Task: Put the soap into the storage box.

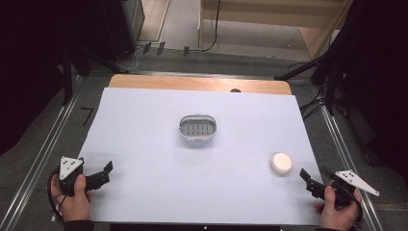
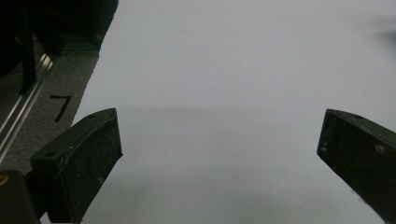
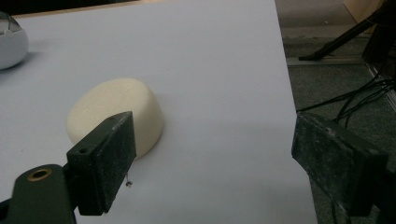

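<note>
An oval grey-and-white soap dish [image 1: 197,127] with a slatted insert sits in the middle of the white sheet [image 1: 144,139]. A round cream soap bar [image 1: 281,163] lies toward the right front. My right gripper [image 1: 308,182] is held in a hand just right of and nearer than the soap, apart from it. In the right gripper view its jaws [image 3: 212,140] stand wide open, the soap bar [image 3: 112,112] lies just beyond the left jaw, and the dish [image 3: 9,42] shows at top left. My left gripper [image 1: 106,173], at the left front, is open [image 2: 219,135] over bare sheet.
The wooden table edge [image 1: 199,83] shows beyond the sheet. Metal rails [image 1: 43,154] run along both sides on the grey floor. A black tape mark [image 2: 60,106] lies left of the table. Cables and black stand legs [image 1: 308,67] cross the floor at the right.
</note>
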`<state>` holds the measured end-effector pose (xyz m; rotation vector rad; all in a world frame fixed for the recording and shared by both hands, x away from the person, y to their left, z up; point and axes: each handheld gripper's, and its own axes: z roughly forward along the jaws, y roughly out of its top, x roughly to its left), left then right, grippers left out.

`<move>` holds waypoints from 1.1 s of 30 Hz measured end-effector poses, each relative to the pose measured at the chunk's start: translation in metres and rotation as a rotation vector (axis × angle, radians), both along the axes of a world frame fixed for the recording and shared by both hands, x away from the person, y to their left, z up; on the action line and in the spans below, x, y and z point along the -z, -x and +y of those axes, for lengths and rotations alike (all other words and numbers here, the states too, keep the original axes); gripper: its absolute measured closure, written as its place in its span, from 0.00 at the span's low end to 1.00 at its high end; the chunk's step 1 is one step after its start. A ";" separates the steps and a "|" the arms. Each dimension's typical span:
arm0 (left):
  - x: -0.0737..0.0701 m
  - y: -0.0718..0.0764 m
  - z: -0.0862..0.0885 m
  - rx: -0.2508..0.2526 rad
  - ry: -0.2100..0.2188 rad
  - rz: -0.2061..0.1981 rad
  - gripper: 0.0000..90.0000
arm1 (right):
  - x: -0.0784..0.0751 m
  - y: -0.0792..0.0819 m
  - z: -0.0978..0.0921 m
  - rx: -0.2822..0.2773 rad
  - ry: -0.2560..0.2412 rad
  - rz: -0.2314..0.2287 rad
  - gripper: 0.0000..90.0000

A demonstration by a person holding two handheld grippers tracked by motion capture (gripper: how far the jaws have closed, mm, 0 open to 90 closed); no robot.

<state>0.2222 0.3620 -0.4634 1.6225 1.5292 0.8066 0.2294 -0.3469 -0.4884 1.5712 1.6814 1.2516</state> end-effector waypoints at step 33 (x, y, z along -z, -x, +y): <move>0.000 0.001 -0.002 0.002 -0.012 -0.011 0.00 | -0.025 -0.030 0.026 -0.315 0.230 0.301 0.04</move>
